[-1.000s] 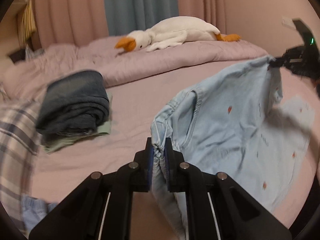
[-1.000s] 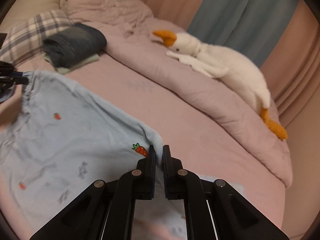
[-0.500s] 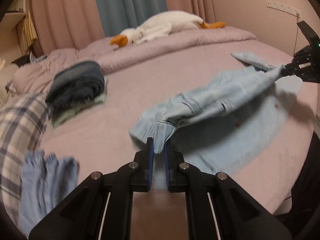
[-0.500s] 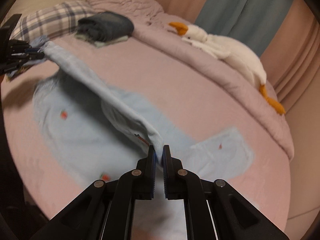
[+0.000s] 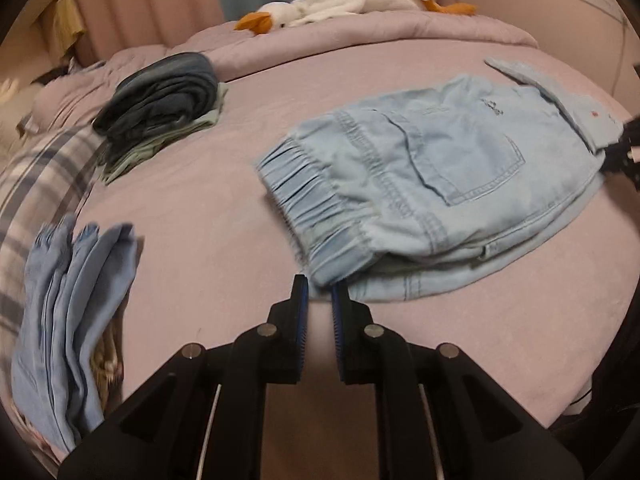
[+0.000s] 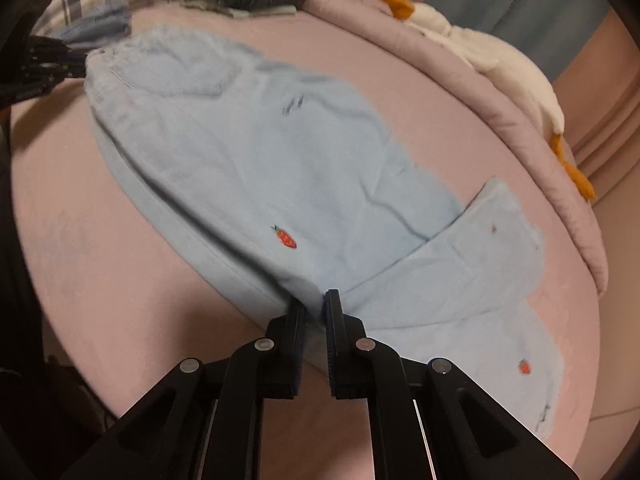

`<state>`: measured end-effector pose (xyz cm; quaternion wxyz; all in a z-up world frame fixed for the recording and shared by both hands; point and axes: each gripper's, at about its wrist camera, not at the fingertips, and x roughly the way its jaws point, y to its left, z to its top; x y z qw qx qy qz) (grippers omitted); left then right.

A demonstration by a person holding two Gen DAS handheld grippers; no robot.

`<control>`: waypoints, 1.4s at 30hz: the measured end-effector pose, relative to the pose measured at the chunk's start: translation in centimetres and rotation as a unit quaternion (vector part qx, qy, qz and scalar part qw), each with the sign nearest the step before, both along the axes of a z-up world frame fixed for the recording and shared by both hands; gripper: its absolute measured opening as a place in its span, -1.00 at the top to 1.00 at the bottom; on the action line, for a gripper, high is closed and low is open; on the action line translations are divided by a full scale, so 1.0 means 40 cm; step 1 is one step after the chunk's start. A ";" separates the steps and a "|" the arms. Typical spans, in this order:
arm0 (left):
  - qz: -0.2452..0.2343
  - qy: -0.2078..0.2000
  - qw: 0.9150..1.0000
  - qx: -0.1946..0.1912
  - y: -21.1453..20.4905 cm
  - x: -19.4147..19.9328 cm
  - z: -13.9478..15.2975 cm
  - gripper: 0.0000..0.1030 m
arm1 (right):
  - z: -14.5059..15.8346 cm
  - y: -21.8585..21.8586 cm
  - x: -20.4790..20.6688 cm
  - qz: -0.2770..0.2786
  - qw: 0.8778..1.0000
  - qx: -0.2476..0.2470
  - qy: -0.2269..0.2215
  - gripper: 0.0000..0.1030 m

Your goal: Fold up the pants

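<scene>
Light blue denim pants [image 5: 420, 168] with small strawberry prints lie folded lengthwise on the pink bed; they also show in the right wrist view [image 6: 280, 160]. My left gripper [image 5: 318, 292] sits at the elastic waistband corner, its jaws slightly parted, and the cloth lies just beyond the tips. My right gripper [image 6: 314, 304] is at the leg end and still pinches a fold of the pants between nearly closed jaws. Each gripper shows at the edge of the other's view.
A stack of folded dark jeans [image 5: 160, 96] over a pale green garment lies at the back left. More light blue jeans [image 5: 72, 300] lie at the near left on a plaid pillow [image 5: 36, 176]. A white plush goose [image 5: 340, 0] rests on the rolled duvet behind.
The pants were held stretched in the air and now lie flat on the bed. Both grippers came down with them. The left gripper has let go of the waistband.
</scene>
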<state>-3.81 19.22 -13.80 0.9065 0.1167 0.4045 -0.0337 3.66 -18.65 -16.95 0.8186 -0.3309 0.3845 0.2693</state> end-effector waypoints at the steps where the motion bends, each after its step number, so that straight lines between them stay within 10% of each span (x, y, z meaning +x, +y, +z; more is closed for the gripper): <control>1: 0.004 -0.002 1.000 -0.003 0.006 -0.007 0.009 0.75 | -0.005 0.002 -0.002 -0.003 1.000 -0.001 0.004 0.79; 11: -0.032 -0.054 0.991 -0.115 -0.119 0.016 0.114 0.63 | 0.118 -0.078 0.031 -0.027 0.976 0.207 0.070 0.57; 19: -0.084 0.027 0.994 -0.059 -0.289 0.087 -0.027 0.56 | -0.009 0.012 0.035 -0.035 0.989 0.125 0.072 0.57; 24: -0.083 0.042 0.993 -0.079 -0.283 0.098 -0.006 0.52 | 0.080 -0.100 0.106 -0.075 0.966 0.220 0.113 0.48; 27: -0.083 0.036 0.990 -0.107 -0.298 0.115 0.025 0.40 | 0.134 -0.191 0.215 -0.161 0.945 0.268 0.092 0.09; 31: -0.103 0.026 0.985 -0.138 -0.360 0.136 0.050 0.06 | 0.147 -0.225 0.398 -0.263 0.930 0.248 0.066 0.08; 39: -0.063 0.063 0.985 -0.148 -0.399 0.217 0.009 0.05 | 0.072 -0.139 0.656 -0.330 0.921 0.176 0.106 0.10; 42: -0.065 0.064 0.985 -0.146 -0.396 0.215 0.004 0.03 | 0.029 -0.131 0.670 -0.328 0.931 0.128 0.095 0.80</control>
